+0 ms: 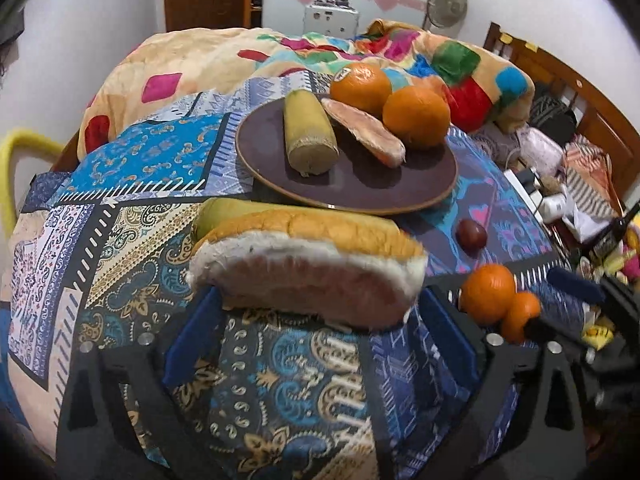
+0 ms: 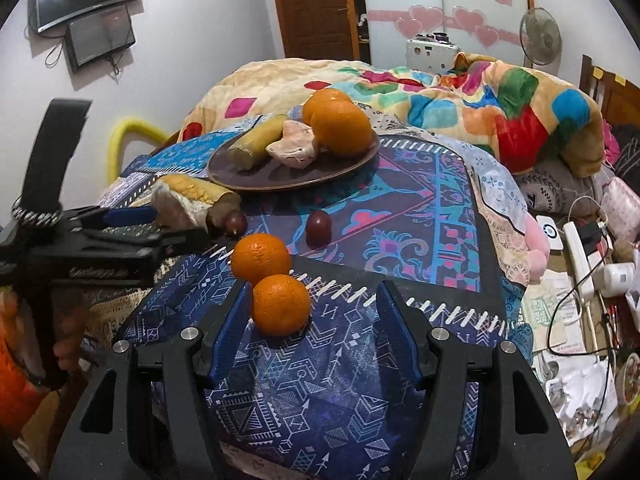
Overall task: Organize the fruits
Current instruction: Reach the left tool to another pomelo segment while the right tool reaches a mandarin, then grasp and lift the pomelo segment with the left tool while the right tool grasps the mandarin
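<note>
A pomelo wedge (image 1: 308, 272) with pink flesh lies on the patterned cloth, between the wide-open fingers of my left gripper (image 1: 318, 296); the pads do not press on it. A yellow-green fruit piece (image 1: 224, 212) lies just behind it. My right gripper (image 2: 314, 288) stands open around the nearer of two oranges (image 2: 282, 304). That orange sits against the left pad and well apart from the right one. The second orange (image 2: 260, 258) is just beyond. A brown plate (image 2: 348, 160) farther back holds a banana piece (image 2: 256, 142), a pomelo wedge (image 2: 292, 146) and two oranges (image 2: 340, 128).
Two dark red plums (image 2: 319, 228) (image 2: 235, 222) lie on the cloth between the plate and the oranges. A bright patchwork blanket (image 2: 500, 108) is heaped behind the plate. Cables, a power strip (image 2: 580, 256) and clutter crowd the right edge. A person's hand (image 2: 68, 344) shows at the left.
</note>
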